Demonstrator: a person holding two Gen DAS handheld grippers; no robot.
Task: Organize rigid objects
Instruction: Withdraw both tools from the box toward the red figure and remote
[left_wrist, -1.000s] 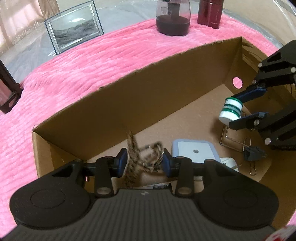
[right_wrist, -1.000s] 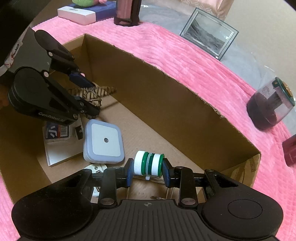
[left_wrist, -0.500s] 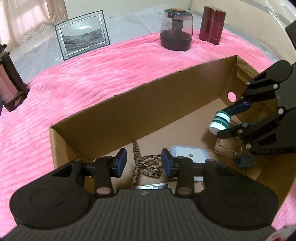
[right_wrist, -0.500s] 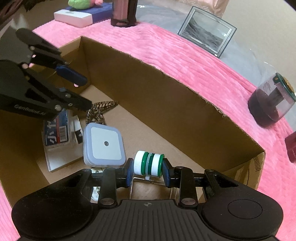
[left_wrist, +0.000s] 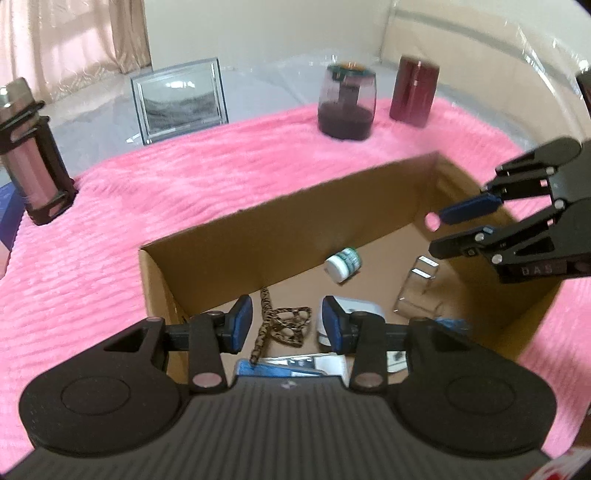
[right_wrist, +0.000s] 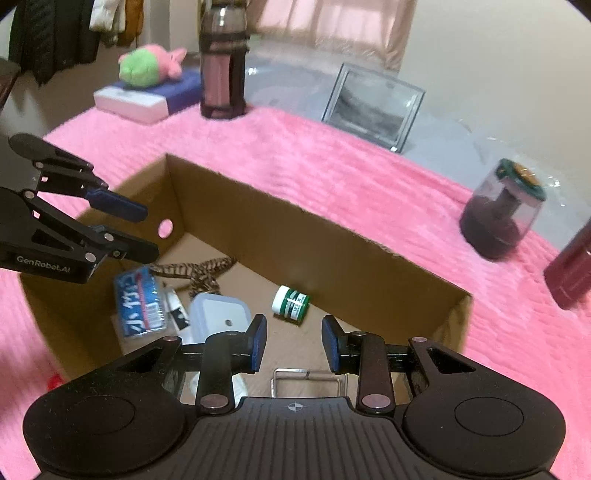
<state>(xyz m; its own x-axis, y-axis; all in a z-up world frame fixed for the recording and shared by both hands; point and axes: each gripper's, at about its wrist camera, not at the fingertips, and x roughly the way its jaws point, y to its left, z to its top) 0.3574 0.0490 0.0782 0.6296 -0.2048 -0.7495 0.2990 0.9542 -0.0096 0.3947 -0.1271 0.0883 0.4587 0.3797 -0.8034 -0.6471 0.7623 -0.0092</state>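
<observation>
- Cardboard forms an open box (left_wrist: 295, 236) that sits on a pink plush blanket (left_wrist: 184, 177); we look down into it from both wrist views.
- A small white and green jar (left_wrist: 343, 263) lies on its side on the box floor, close to the far long wall and clear of both tools.
- A leopard-print strap (left_wrist: 265, 306) lies looped on the box floor near the left end, just below the left tool's fingers as we see it.
- A pale square night light (right_wrist: 219, 314) rests flat beside the strap, with a blue printed packet (right_wrist: 138, 301) to its left.
- A clear plastic stand (left_wrist: 417, 291) sits toward the right end of the box.
- We see the left hand-held gripper (left_wrist: 286, 314) raised above the left end of the box, its blue pads spread apart and holding nothing.
- We see the right hand-held gripper (right_wrist: 293, 328) raised above the right end, its pads likewise spread with nothing between them.
- Beyond the box on the blanket stand a dark jar with a green lid (left_wrist: 347, 103) and a maroon canister (left_wrist: 413, 92).
- A framed grey picture (left_wrist: 181, 103) stands further back, and a pink bottle in a black holder (left_wrist: 33, 158) stands far left.
</observation>
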